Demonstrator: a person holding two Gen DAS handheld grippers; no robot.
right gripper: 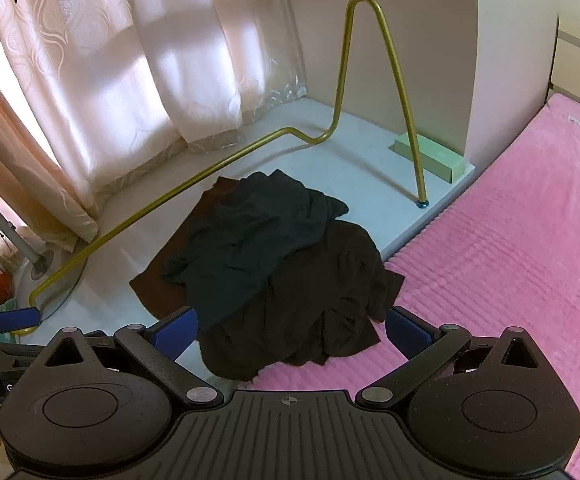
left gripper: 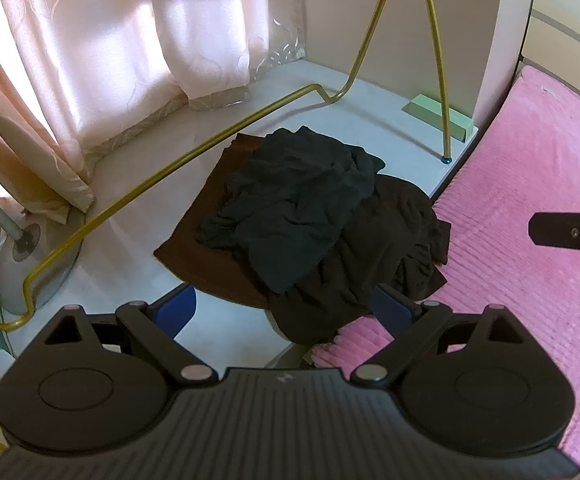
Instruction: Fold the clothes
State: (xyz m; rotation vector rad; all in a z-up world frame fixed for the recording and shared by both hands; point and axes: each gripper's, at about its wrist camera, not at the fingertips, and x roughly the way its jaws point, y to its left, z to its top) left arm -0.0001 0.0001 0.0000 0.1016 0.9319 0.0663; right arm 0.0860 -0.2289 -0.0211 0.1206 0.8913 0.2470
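Dark crumpled clothes point(left gripper: 309, 220) lie in a pile on the pale ledge point(left gripper: 138, 240), the near right part hanging onto the pink bed point(left gripper: 529, 280). You hold your left gripper point(left gripper: 286, 308) and right gripper point(right gripper: 291, 326) spread wide, holding nothing, near the pile.

I see soft daylight glowing through the pale peach patterned curtains point(left gripper: 102, 52) at upper left, with bright window patches showing through the fabric; the heap of black and dark brown crumpled clothes point(right gripper: 274, 256) reads as near-featureless shadow; both fisheye views bend straight lines and darken into black corners; focus is fairly sharp throughout.
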